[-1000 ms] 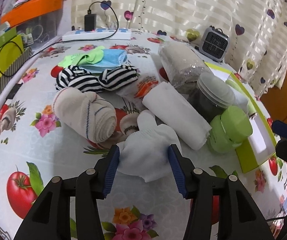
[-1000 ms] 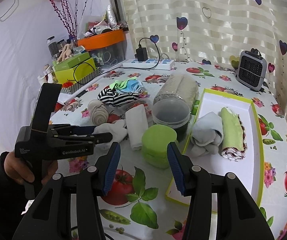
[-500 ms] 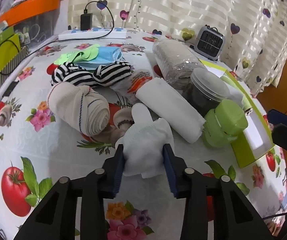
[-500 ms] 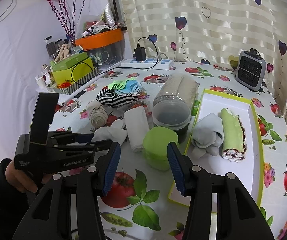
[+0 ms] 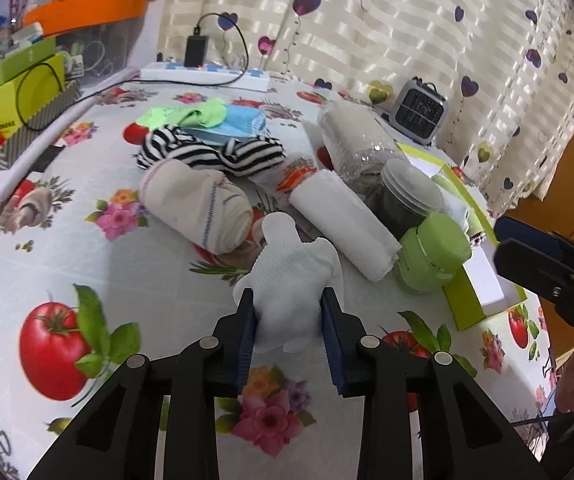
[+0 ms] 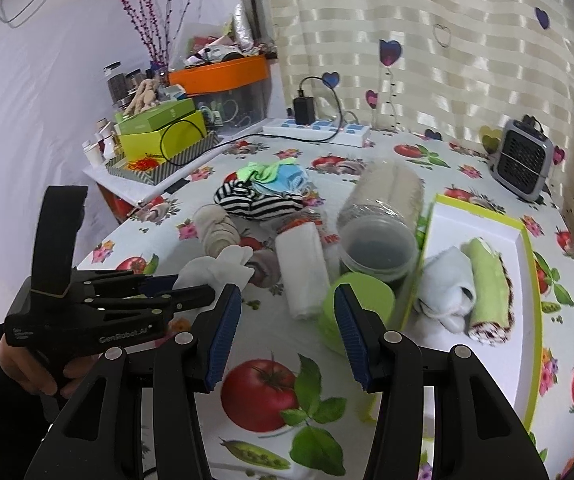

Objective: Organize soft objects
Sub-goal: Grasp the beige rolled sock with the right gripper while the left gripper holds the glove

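My left gripper [image 5: 288, 300] is shut on a white knit glove [image 5: 293, 276] and holds it just above the tablecloth; the glove also shows in the right wrist view [image 6: 223, 268]. Beyond it lie a beige rolled sock [image 5: 199, 204], a white rolled towel [image 5: 343, 224], a striped black-and-white cloth [image 5: 223, 152] and green and blue cloths [image 5: 207, 118]. My right gripper [image 6: 288, 312] is open and empty, low over the table near a green-rimmed white tray [image 6: 527, 320] that holds a white cloth [image 6: 445, 292] and a green rolled cloth [image 6: 489, 280].
A green-lidded jar [image 5: 431, 256] and a dark clear-lidded jar [image 5: 407, 196] stand between the soft items and the tray. A clear jar [image 6: 387, 196] lies on its side. A grey heater [image 6: 523, 164], a power strip [image 6: 319, 130] and boxes [image 6: 163, 136] line the back.
My left gripper closed on the white glove and lifted it slightly toward me. My right gripper stayed open and nearly still.
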`<control>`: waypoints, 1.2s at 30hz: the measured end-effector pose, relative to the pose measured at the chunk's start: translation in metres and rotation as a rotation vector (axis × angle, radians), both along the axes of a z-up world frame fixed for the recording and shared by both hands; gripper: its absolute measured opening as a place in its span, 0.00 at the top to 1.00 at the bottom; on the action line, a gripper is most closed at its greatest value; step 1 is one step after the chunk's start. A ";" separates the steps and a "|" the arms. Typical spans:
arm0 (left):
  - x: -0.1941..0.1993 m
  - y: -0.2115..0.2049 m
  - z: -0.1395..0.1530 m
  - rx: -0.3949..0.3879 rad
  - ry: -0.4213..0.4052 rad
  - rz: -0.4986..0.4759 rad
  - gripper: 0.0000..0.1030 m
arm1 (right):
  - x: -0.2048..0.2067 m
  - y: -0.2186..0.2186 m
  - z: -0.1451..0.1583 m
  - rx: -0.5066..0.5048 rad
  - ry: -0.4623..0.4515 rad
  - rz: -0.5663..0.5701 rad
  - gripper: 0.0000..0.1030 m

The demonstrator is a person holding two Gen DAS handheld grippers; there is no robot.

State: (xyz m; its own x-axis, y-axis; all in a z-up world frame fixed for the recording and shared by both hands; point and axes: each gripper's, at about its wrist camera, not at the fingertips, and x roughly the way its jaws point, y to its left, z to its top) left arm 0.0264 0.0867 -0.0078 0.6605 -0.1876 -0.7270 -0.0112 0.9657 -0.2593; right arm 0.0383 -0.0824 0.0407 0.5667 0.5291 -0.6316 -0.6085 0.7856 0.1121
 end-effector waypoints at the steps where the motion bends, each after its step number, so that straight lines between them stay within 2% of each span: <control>1: -0.003 0.002 0.002 -0.001 -0.006 0.005 0.71 | 0.000 0.004 0.000 -0.002 -0.002 0.009 0.52; 11: -0.022 0.029 0.017 -0.011 -0.044 0.081 0.71 | 0.008 0.053 -0.002 -0.032 -0.019 0.142 0.52; 27: -0.045 0.085 0.024 -0.027 -0.069 0.233 0.71 | 0.037 0.125 -0.029 -0.072 0.057 0.271 0.51; 36: -0.049 0.109 0.015 -0.040 -0.048 0.300 0.71 | 0.051 0.162 -0.045 -0.094 0.091 0.318 0.51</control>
